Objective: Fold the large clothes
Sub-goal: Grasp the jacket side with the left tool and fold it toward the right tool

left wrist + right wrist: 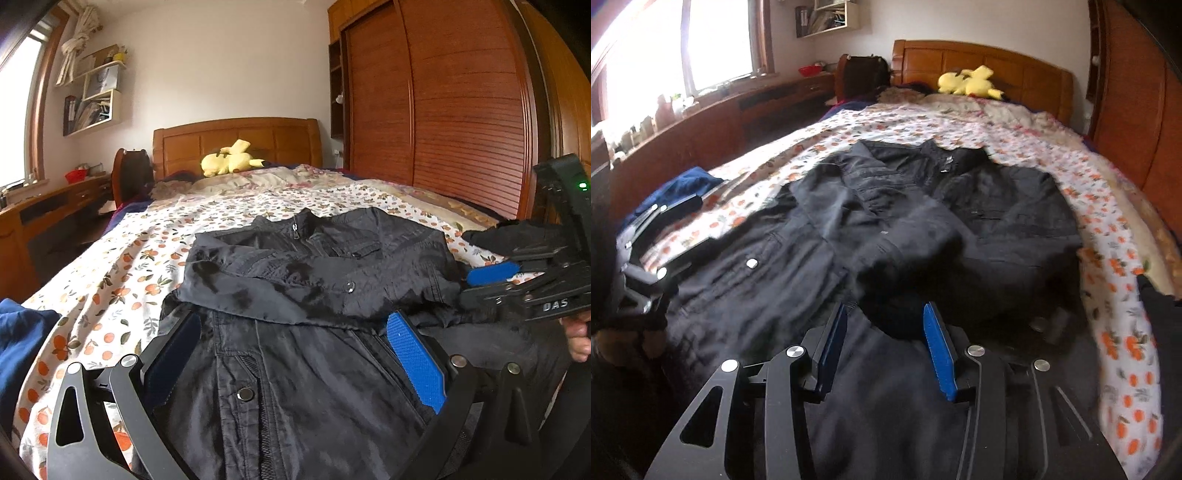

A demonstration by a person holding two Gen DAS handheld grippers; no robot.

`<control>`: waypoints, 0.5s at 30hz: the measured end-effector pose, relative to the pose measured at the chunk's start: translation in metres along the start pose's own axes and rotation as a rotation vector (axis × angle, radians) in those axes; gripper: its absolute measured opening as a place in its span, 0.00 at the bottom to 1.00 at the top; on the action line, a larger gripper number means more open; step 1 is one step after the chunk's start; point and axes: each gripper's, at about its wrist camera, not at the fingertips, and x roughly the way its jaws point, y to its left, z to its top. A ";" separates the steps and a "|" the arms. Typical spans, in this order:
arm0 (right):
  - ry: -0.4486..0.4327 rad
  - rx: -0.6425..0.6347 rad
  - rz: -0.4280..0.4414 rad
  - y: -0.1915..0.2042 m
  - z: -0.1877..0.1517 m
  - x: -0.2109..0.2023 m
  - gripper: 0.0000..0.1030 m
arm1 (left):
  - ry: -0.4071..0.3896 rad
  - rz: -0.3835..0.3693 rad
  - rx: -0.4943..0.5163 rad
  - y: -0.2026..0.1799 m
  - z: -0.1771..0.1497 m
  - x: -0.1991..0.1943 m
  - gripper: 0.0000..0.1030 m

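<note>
A black jacket [314, 280] lies spread on the bed's floral sheet [122, 258], collar toward the headboard, with one sleeve folded across its chest [886, 236]. My left gripper [295, 350] hovers open and wide over the jacket's lower front, nothing between its blue pads [415, 360]. It also shows at the left edge of the right wrist view, as left gripper [683, 232]. My right gripper [884, 347] is low over the jacket. Its jaws stand apart, and the dark sleeve end [897, 317] lies between them without being pinched. The right gripper [495, 258] sits at the jacket's right side.
A yellow plush toy [231, 158] rests by the wooden headboard [236, 140]. A wooden wardrobe [443, 103] runs along the bed's right side. A blue garment [22, 339] lies at the bed's left edge. A desk [713, 118] stands under the window.
</note>
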 end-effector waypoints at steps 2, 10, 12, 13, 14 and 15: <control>-0.004 -0.016 -0.050 -0.007 -0.006 -0.006 0.40 | 0.006 0.001 0.010 -0.004 -0.001 0.004 0.98; -0.012 0.063 -0.135 -0.058 -0.029 0.004 0.40 | 0.020 -0.025 0.037 -0.030 0.003 0.015 0.98; -0.017 0.097 -0.118 -0.069 -0.036 0.007 0.40 | 0.026 -0.035 0.042 -0.039 0.007 0.018 0.98; -0.019 0.101 -0.115 -0.072 -0.038 0.007 0.40 | 0.028 -0.036 0.047 -0.043 0.010 0.020 0.98; -0.021 0.103 -0.114 -0.074 -0.040 0.006 0.40 | 0.033 -0.040 0.052 -0.049 0.012 0.023 0.98; -0.023 0.101 -0.113 -0.076 -0.043 0.005 0.40 | 0.037 -0.043 0.057 -0.053 0.014 0.024 0.98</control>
